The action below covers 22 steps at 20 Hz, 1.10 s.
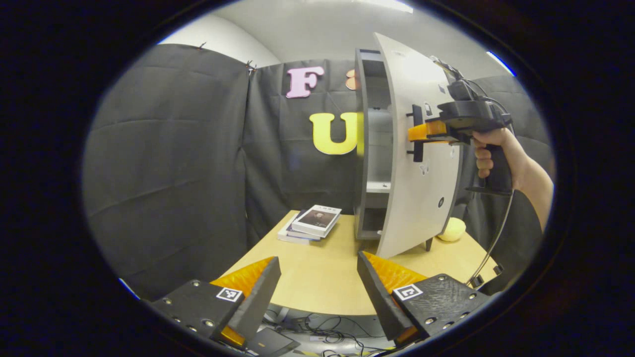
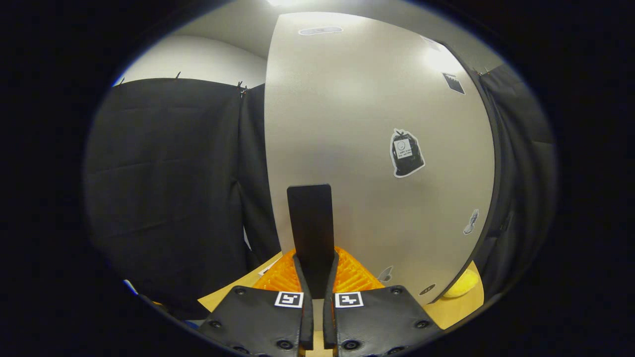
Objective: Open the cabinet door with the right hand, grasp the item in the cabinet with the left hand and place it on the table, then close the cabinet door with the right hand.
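Standing on the table (image 1: pixel 317 277), the cabinet (image 1: pixel 369 148) has its door (image 1: pixel 421 163) swung partly open, shelves visible inside. The right gripper (image 2: pixel 317 277) is pinched on the door handle (image 2: pixel 310 223), both fingers pressing its sides. The left gripper (image 1: pixel 317 282) hovers over the near table edge, fingers spread with nothing between them. A yellow item (image 1: pixel 452 229) lies on the table just behind the door. Stacked books (image 1: pixel 312 223) sit left of the cabinet.
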Each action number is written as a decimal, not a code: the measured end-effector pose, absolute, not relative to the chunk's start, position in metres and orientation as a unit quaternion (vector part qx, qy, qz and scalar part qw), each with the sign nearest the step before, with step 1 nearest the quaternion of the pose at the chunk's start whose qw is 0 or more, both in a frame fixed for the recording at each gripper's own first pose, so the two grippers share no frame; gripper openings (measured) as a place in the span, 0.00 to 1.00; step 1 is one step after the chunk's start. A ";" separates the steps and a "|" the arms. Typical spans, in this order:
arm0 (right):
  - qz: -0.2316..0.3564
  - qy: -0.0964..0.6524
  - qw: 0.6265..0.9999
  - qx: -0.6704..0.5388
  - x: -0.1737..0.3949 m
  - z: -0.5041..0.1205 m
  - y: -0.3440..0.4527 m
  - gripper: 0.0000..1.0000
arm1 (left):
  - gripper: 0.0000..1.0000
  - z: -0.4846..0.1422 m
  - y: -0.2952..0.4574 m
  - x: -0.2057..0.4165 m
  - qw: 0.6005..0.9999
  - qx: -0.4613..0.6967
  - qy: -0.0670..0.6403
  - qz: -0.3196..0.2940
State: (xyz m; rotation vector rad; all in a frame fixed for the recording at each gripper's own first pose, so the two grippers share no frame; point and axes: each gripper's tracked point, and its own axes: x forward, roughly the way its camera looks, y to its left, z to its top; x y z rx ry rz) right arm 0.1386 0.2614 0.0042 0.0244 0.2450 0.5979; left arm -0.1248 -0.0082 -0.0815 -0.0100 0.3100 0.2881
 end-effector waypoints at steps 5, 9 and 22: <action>0.307 0.115 0.945 0.018 0.141 0.002 0.254 0.10 | 0.96 -0.081 -0.035 -0.136 0.976 -0.003 0.157 0.150; 0.323 0.119 0.939 0.023 0.147 0.005 0.251 0.07 | 0.96 -0.059 -0.052 -0.141 0.980 0.000 0.124 0.154; 0.313 0.125 0.941 0.035 0.119 0.014 0.157 0.08 | 0.96 -0.064 -0.112 -0.108 0.986 0.006 0.122 0.114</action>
